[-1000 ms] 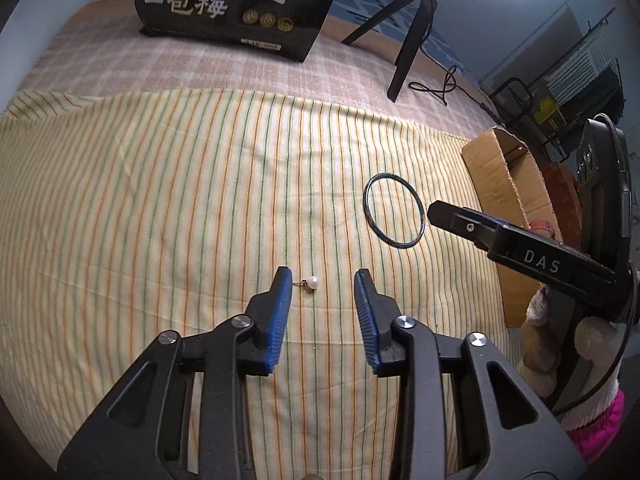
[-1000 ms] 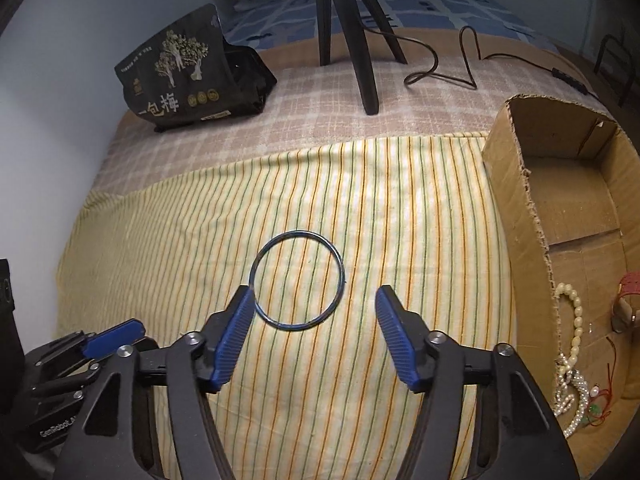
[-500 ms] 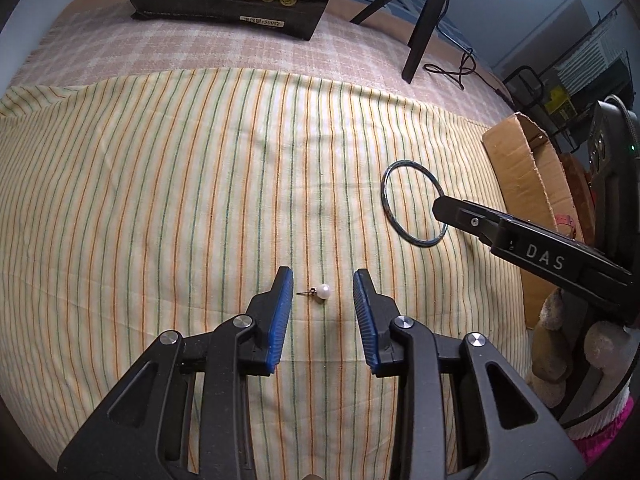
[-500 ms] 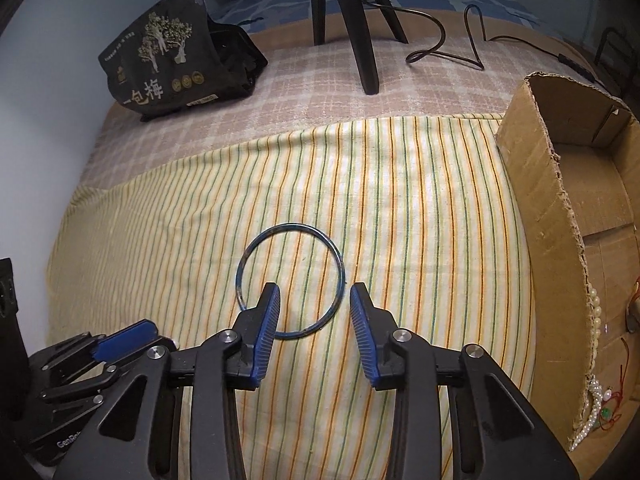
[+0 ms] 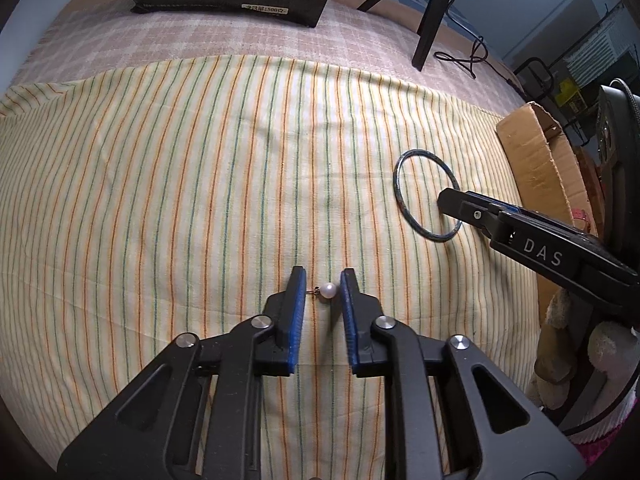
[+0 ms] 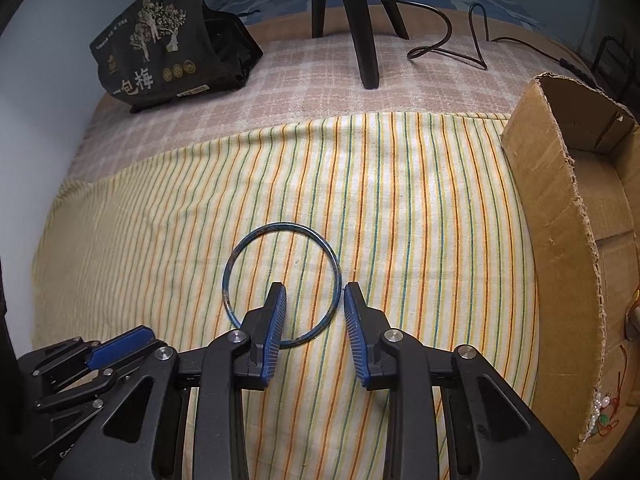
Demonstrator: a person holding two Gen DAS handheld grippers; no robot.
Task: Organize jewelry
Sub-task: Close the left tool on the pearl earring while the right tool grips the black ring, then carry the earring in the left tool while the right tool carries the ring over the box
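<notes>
Left hand-held gripper (image 5: 322, 280) closing, gap narrow, around pearl earring (image 5: 327, 290) lying on striped cloth (image 5: 180, 200); pearl beside right pad, post tip at left pad, firm press not clear. Right hand-held gripper (image 6: 314, 294) closing too, straddling near right rim of blue bangle (image 6: 280, 284), flat on cloth; pads not yet pressing. Cardboard box (image 6: 560, 216) at right.
</notes>
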